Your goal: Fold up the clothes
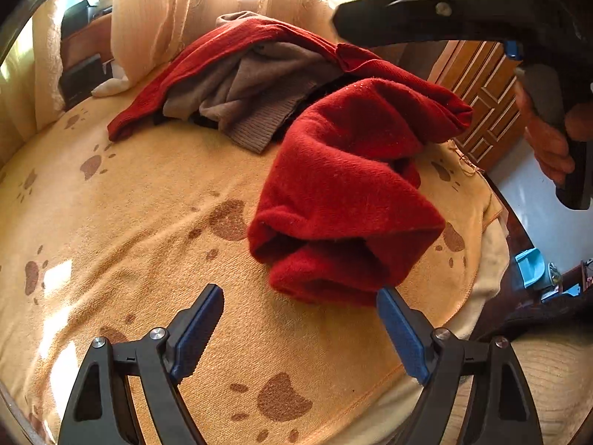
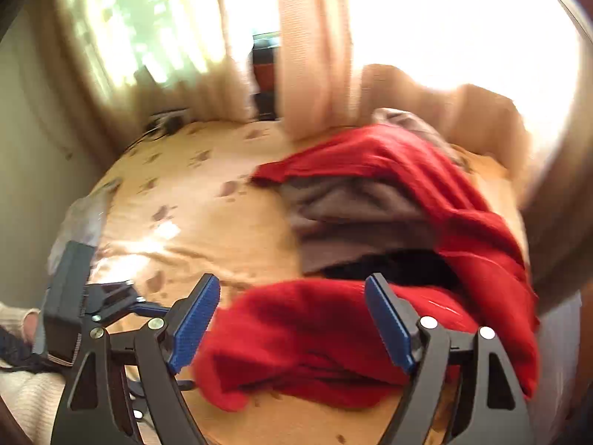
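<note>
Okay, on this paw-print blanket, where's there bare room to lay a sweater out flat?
The widest bare patch of the paw-print blanket lies between the curtain and the bunched red sweater, reaching the open left gripper. It is crowded at the far side, where the pile of red and grey-brown knits lies, and along the edge by the wooden cabinet.

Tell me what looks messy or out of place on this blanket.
The fuzzy red garment lies bunched and twisted on the paw-print blanket, not flat. Behind it a grey sweater is tangled inside another red sweater. Nothing is folded.
</note>
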`<state>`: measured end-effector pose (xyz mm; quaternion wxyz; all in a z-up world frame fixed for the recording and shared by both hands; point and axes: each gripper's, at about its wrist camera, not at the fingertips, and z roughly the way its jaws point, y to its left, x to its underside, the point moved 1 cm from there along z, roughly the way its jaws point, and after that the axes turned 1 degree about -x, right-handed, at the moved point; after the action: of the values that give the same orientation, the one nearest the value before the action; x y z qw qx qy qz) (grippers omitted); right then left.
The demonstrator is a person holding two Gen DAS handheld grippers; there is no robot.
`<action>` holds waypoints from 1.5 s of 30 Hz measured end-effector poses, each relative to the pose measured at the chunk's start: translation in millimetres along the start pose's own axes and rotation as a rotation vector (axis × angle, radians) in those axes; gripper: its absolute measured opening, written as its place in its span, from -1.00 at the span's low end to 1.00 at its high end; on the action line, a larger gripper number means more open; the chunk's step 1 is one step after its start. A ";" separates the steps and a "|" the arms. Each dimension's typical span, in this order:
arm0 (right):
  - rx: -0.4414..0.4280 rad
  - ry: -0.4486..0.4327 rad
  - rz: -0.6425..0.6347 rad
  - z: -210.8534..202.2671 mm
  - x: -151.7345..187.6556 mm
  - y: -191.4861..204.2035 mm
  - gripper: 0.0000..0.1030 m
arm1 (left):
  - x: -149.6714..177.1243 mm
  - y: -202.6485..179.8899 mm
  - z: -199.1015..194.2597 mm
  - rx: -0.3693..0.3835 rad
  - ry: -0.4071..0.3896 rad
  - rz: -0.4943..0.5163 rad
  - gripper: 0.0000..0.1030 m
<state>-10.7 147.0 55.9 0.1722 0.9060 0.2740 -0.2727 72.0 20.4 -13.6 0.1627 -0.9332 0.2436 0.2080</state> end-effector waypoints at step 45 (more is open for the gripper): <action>0.933 -0.514 0.031 -363.0 -74.8 26.8 -0.81 | -75.0 -62.6 8.6 -0.082 -0.405 0.087 0.69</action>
<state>97.8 263.2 391.8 -0.1833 0.7943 0.0591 -0.5762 42.5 104.8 26.8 0.1612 -0.8667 0.2371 0.4081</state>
